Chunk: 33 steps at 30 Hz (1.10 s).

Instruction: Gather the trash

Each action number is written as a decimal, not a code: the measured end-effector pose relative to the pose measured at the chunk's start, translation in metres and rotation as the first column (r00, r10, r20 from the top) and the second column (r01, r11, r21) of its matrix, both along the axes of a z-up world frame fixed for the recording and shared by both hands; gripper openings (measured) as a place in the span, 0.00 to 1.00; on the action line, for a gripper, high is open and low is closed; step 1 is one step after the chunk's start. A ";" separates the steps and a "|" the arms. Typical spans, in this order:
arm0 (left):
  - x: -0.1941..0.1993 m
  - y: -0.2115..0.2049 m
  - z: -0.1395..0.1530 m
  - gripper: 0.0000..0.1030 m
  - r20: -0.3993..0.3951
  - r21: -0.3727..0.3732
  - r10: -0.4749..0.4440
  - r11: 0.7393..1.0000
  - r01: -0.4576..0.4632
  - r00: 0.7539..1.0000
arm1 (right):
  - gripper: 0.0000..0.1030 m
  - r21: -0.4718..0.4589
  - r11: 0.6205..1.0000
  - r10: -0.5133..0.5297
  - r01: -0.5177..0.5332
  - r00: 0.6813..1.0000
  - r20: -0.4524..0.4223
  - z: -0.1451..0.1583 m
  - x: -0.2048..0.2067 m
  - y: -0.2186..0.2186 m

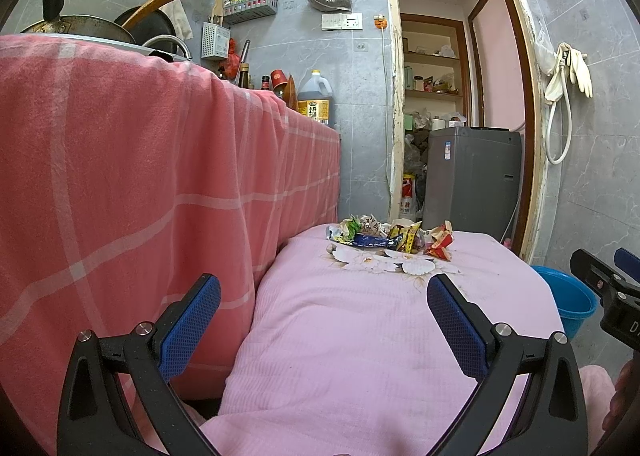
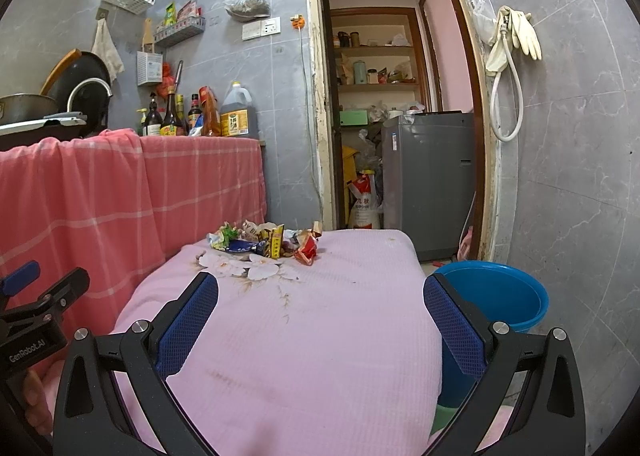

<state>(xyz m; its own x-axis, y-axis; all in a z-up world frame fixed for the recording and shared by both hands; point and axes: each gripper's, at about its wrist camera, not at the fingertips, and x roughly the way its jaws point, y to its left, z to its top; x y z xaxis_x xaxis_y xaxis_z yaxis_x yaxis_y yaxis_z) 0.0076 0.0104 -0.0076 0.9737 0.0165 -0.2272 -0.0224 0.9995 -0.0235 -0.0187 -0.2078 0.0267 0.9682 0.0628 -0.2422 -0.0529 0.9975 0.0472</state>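
A pile of crumpled snack wrappers (image 1: pixel 390 236) lies at the far end of a table under a pink cloth (image 1: pixel 360 336); it also shows in the right wrist view (image 2: pixel 266 242). A red wrapper (image 1: pixel 440 246) sits at the pile's right edge, and it shows again from the right wrist (image 2: pixel 307 250). My left gripper (image 1: pixel 324 298) is open and empty, low over the near part of the cloth. My right gripper (image 2: pixel 321 296) is open and empty too, beside the left one. A blue bucket (image 2: pixel 500 296) stands on the floor right of the table, and the left wrist view shows it as well (image 1: pixel 568 296).
A counter draped in a red checked cloth (image 1: pixel 140 175) rises along the left, with pans and bottles on top. A doorway behind the table opens on a grey washing machine (image 2: pixel 428 179) and shelves. Rubber gloves and a hose (image 2: pixel 508 67) hang on the right wall.
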 end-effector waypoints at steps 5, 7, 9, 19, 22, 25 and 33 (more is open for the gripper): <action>0.000 0.000 0.000 0.98 0.000 -0.001 0.000 1.000 0.000 1.000 | 1.00 -0.001 1.000 0.000 0.000 1.000 0.000 0.000 0.000 0.000; 0.000 0.000 0.000 0.98 0.000 0.000 0.000 1.000 0.000 1.000 | 1.00 -0.001 1.000 0.001 -0.001 1.000 -0.001 0.000 0.000 0.001; 0.001 0.000 0.000 0.98 0.000 0.000 0.001 1.000 -0.001 1.000 | 1.00 -0.002 1.000 0.000 0.000 1.000 -0.001 0.000 0.000 0.001; 0.001 0.000 -0.001 0.98 -0.001 0.000 0.001 1.000 -0.001 1.000 | 1.00 -0.001 1.000 0.001 -0.001 1.000 -0.003 0.000 0.000 0.001; 0.002 0.002 -0.002 0.98 -0.007 -0.002 0.003 1.000 -0.003 1.000 | 1.00 -0.002 1.000 0.001 -0.001 1.000 -0.015 -0.001 0.002 0.003; 0.005 0.004 -0.004 0.98 -0.019 -0.015 0.006 1.000 -0.006 1.000 | 1.00 0.008 1.000 -0.006 0.007 0.999 -0.042 -0.002 0.006 0.003; 0.021 0.004 -0.002 0.98 -0.047 -0.029 0.003 1.000 -0.004 0.999 | 1.00 0.032 0.998 -0.046 0.050 0.994 -0.103 -0.004 0.020 -0.009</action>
